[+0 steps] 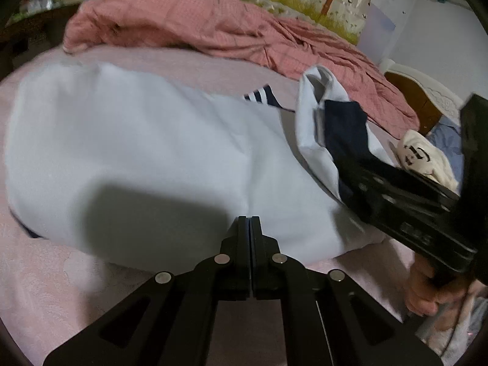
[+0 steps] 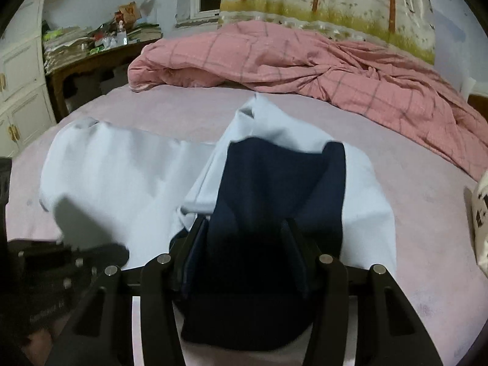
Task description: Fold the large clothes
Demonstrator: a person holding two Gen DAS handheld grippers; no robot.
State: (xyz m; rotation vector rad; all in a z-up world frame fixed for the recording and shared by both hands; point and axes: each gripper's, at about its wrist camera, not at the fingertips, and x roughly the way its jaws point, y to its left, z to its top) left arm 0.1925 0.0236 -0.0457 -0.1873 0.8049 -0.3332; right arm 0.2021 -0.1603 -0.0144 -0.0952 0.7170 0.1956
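A large white garment (image 1: 137,152) with navy trim lies on the pink bed sheet (image 1: 45,289). My left gripper (image 1: 250,222) is shut, its tips at the garment's near edge; I cannot tell whether cloth is pinched. My right gripper (image 2: 244,228) holds a navy part of the garment (image 2: 274,183) draped between its spread fingers, lifting a white fold (image 2: 366,207). The right gripper also shows in the left wrist view (image 1: 396,195), raised over the garment's right side. The white body spreads to the left in the right wrist view (image 2: 122,177).
A rumpled pink checked quilt (image 2: 305,61) lies along the bed's far side. A cluttered wooden desk (image 2: 97,52) and white cabinet (image 2: 21,85) stand at left. A cream item with black print (image 1: 427,158) lies at the right edge, near the headboard (image 1: 421,97).
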